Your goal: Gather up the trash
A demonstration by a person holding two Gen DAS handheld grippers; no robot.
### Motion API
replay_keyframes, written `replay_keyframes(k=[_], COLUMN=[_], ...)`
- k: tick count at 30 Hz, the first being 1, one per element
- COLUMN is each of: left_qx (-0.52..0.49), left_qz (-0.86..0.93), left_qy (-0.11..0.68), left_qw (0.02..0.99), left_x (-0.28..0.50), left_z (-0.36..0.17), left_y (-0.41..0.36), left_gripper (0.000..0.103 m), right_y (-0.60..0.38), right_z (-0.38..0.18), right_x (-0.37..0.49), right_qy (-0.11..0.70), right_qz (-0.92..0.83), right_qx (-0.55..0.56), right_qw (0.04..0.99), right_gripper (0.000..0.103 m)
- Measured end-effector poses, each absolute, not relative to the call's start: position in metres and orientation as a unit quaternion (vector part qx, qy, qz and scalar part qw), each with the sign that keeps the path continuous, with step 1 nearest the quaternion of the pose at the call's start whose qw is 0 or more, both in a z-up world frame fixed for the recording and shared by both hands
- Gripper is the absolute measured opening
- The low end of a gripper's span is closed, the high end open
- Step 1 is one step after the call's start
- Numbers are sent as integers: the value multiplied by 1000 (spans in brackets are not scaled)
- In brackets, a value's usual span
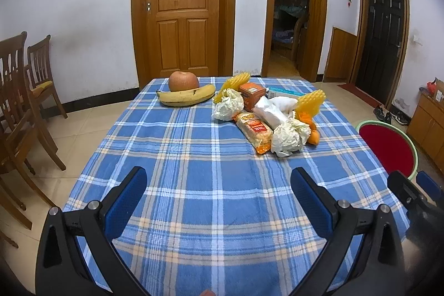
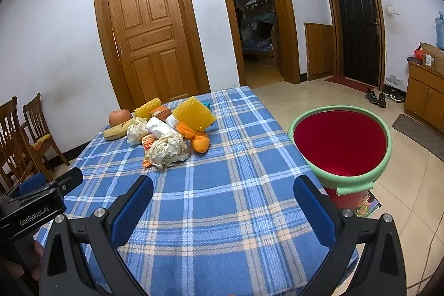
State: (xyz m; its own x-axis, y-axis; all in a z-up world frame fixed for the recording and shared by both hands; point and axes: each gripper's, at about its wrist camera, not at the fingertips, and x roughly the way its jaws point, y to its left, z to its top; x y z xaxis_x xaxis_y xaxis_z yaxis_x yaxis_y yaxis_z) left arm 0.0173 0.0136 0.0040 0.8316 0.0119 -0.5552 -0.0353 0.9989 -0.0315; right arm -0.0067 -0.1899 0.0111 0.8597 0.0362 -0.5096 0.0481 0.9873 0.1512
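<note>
Trash pile [image 1: 263,115] on table, beyond spread fingers [image 1: 127,196]

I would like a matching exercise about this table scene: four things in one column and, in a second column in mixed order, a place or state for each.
Things:
1. Round reddish apple
2. Yellow curved banana
3. Red bin with green rim
4. Left gripper

Places or states:
A. Beside the table, off its right edge
B. Open, holding nothing
C. Directly behind the banana, at the far edge
D. Lying in front of the apple on the blue plaid tablecloth

Pairs: 1-C, 2-D, 3-A, 4-B
</note>
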Motion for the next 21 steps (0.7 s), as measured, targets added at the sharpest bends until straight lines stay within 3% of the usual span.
replay_keyframes(k=[21], left_qx=[-29], left_qz=[-4], left_qy=[385], left_qw=[922], left_x=[164], left_z=[-3], left_y=[17], left_gripper=[102], right_y=[-204], right_z=[19], right_x=[113], right_qy=[352], right_qz=[39], right_qx=[43], right_qw=[934], right_gripper=[103])
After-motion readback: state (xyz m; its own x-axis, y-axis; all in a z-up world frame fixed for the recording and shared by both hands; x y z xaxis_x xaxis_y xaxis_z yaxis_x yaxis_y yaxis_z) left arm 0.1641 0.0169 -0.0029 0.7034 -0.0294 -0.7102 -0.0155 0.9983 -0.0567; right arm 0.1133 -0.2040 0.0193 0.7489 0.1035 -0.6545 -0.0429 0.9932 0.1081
